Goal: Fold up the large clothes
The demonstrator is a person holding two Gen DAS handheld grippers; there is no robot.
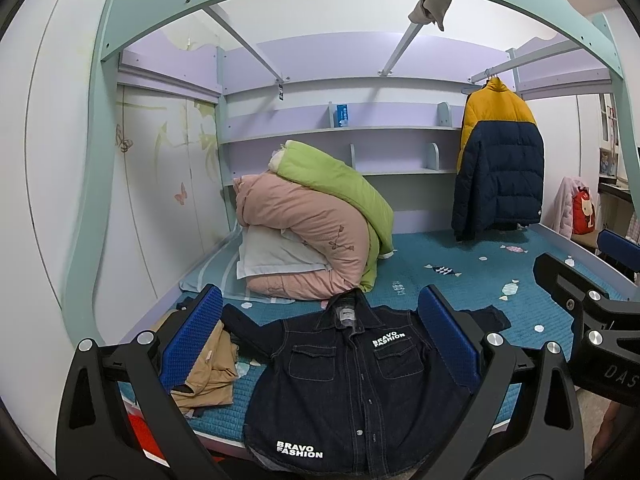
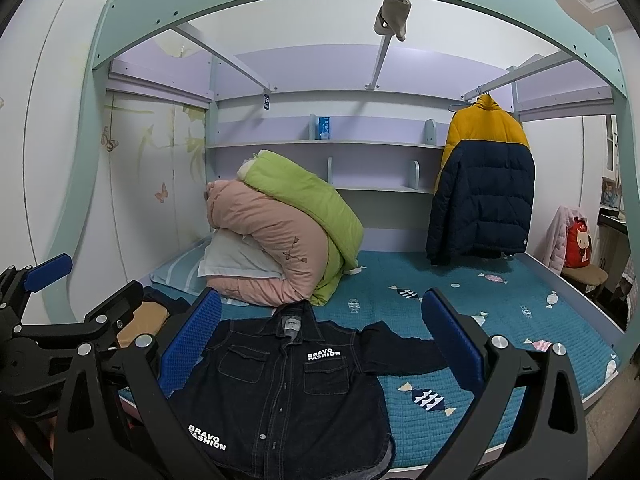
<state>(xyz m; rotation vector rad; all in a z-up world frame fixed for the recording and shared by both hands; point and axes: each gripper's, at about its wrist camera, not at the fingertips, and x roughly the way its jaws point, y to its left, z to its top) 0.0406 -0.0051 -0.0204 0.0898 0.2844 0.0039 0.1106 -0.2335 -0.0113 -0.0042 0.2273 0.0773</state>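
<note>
A dark denim jacket (image 1: 344, 392) with white "BRAVO FASHION" lettering lies flat, front up, sleeves spread, on the near edge of the teal bed (image 1: 460, 280). It also shows in the right wrist view (image 2: 280, 392). My left gripper (image 1: 320, 340) is open and empty, held above the jacket with a blue pad on each side. My right gripper (image 2: 324, 344) is open and empty too, above the jacket's right half and right sleeve (image 2: 400, 348). The right gripper shows at the right edge of the left wrist view (image 1: 592, 312).
A tan garment (image 1: 208, 376) lies crumpled left of the jacket. A pink and green duvet pile (image 1: 312, 224) on a pillow sits at the back left. A yellow and navy puffer jacket (image 1: 500, 160) hangs at the back right. Shelves (image 1: 340, 132) line the back wall.
</note>
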